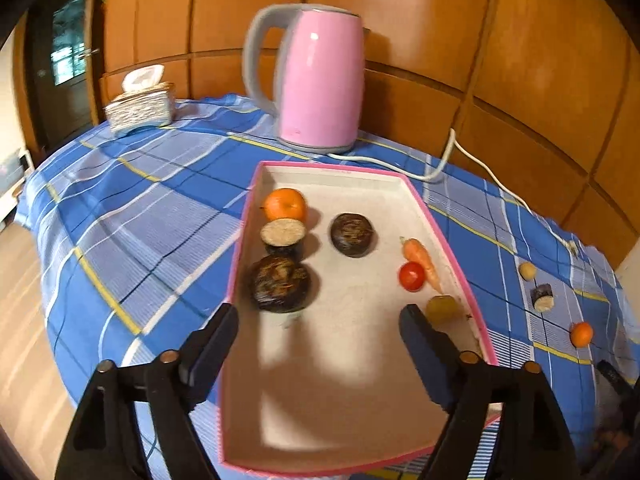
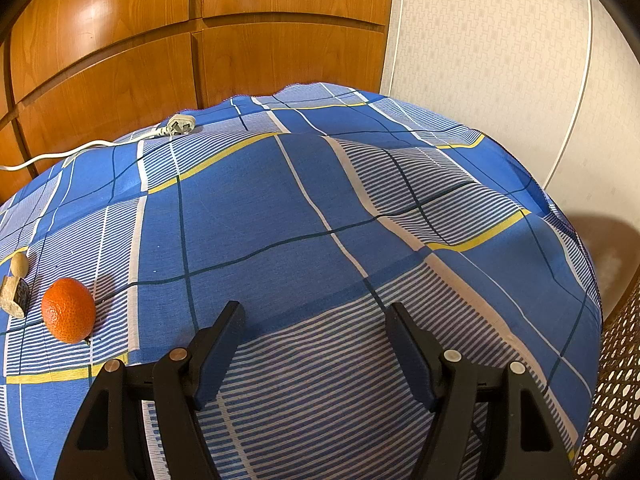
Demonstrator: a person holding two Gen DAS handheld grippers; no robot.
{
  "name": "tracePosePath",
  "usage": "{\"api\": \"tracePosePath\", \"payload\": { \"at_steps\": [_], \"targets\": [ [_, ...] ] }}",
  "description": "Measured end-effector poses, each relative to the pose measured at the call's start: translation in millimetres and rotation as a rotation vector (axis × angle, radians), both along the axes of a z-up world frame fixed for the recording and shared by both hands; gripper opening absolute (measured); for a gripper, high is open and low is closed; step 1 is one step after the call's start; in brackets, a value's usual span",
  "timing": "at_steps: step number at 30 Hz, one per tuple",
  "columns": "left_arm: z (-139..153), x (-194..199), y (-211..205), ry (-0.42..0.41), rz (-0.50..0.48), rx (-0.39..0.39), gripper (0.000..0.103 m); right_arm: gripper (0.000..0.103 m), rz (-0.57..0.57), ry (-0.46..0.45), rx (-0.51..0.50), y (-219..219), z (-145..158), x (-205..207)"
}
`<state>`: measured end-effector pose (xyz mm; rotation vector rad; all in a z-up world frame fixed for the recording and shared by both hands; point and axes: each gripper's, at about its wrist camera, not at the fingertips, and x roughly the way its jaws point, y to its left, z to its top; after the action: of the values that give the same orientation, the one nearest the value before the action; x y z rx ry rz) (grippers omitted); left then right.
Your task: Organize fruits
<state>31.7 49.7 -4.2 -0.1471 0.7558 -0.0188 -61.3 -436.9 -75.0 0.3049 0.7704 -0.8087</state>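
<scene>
Bench under a blue plaid cloth, wood panels behind. Pink kettle stands at the back, its white cord running right; the plug lies at the far edge in the right view. Tissue box back left. Pink-rimmed tray sits mid-bench, holding an orange, a cut eggplant piece, two dark round fruits, a carrot, a tomato and a yellow-green fruit. Right of the tray, on the cloth: a small tan fruit, an eggplant slice and a tangerine. Left gripper hangs over the tray's near half, fingers wide, holding nothing. Right gripper is over bare cloth, fingers wide, holding nothing; the tangerine lies well left of it.
</scene>
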Motion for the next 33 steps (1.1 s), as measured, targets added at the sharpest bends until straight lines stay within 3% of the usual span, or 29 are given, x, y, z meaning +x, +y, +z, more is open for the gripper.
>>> {"api": "tracePosePath", "payload": {
  "at_steps": [8,20,26,28,33],
  "targets": [
    [-17.3,-21.4,22.6,-0.006,0.080,0.022,0.088,0.074,0.000,0.000,0.000,0.1,-0.1,0.2],
    [-46.5,-23.7,19.1,0.079,0.071,-0.009,0.088,0.074,0.005,0.007,0.016,-2.2,1.3,0.2],
    [-47.6,-23.5,24.2,0.085,0.091,-0.028,0.088,0.074,0.021,0.022,0.084,-10.1,6.0,2.1],
    [-47.9,-23.1,24.4,0.087,0.092,-0.029,0.089,0.074,0.033,-0.007,0.128,-10.9,11.6,0.4],
    [-48.3,-23.2,22.6,0.088,0.084,-0.025,0.089,0.073,0.132,-0.074,0.096,8.4,40.7,10.6]
  ]
}}
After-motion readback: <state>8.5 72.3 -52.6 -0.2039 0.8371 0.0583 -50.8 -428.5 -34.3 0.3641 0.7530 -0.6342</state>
